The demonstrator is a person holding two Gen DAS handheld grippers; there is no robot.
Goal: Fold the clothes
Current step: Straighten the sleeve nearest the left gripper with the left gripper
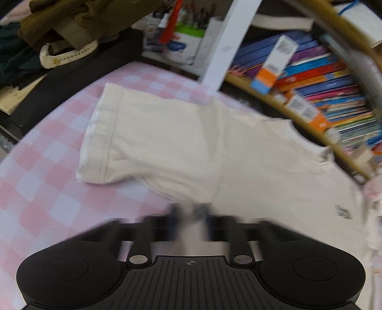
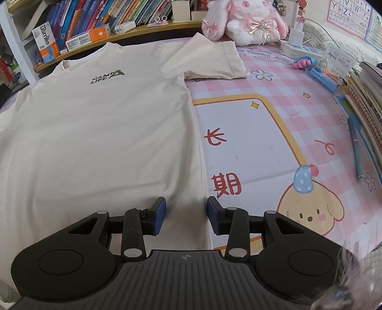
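A cream T-shirt (image 2: 102, 124) with a small "CAMP LIFE" print lies flat, front up, on a pink checked desk mat (image 2: 286, 95). In the left wrist view its one short sleeve (image 1: 148, 138) is spread out to the left. My left gripper (image 1: 189, 212) is blurred, with jaws together, at the shirt's side edge just under that sleeve; the blur hides whether cloth is pinched. My right gripper (image 2: 186, 213) stands open, its blue pads (image 2: 160, 213) either side of the shirt's other side edge near the hem, not pressing on the cloth. The other sleeve (image 2: 214, 59) lies flat beyond it.
A curved shelf of books (image 2: 100, 16) and boxes runs behind the shirt. A pink plush rabbit (image 2: 248, 23) sits at the back, with pens (image 2: 357, 152) and stacked notebooks (image 2: 367, 95) on the right. A heap of dark clothes (image 1: 59, 26) lies past the mat's far left.
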